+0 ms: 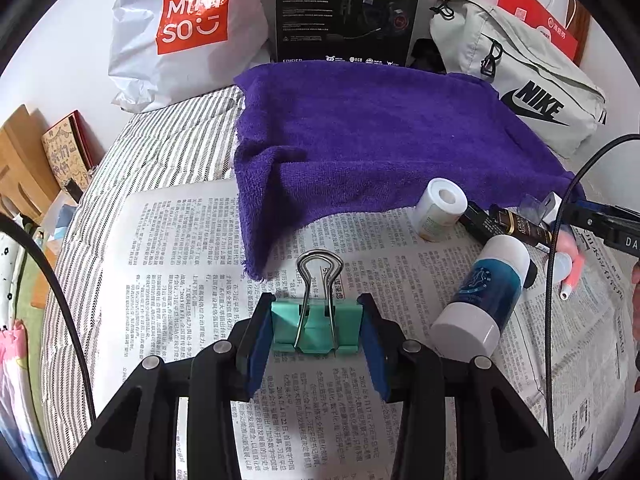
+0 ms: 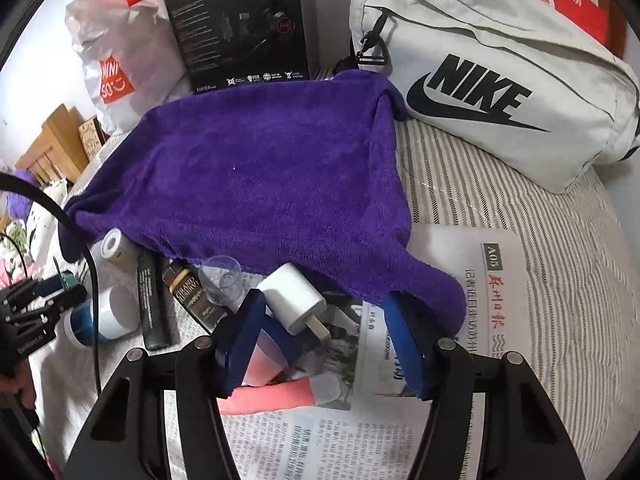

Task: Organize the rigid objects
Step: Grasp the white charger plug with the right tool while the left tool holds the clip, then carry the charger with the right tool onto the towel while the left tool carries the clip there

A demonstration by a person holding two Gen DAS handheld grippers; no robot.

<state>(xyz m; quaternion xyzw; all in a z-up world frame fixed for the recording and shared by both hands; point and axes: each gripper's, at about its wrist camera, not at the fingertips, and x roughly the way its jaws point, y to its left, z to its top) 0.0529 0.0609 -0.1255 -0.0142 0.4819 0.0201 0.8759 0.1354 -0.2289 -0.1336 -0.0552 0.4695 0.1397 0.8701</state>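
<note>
My left gripper (image 1: 316, 320) is shut on a mint-green binder clip (image 1: 316, 330), its wire handle standing up, just above the newspaper (image 1: 180, 280). My right gripper (image 2: 324, 316) is open over a white plug charger (image 2: 294, 298), which lies against its left finger and well clear of the right one. A pink tube (image 2: 272, 398) lies under that left finger. To the left, along the edge of a purple towel (image 2: 248, 184), lie a clear cup (image 2: 222, 280), a brown bottle (image 2: 192, 296), a dark tube (image 2: 150, 304), a blue bottle with white caps (image 1: 484, 284) and a small white jar (image 1: 440, 208).
A grey Nike bag (image 2: 500, 92), a black box (image 1: 348, 8) and a white Miniso bag (image 1: 180, 32) stand behind the towel on the striped bedding (image 2: 500, 208). Black cables (image 1: 560, 240) hang across both views. Wooden boards and a book (image 1: 64, 152) lean at the far left.
</note>
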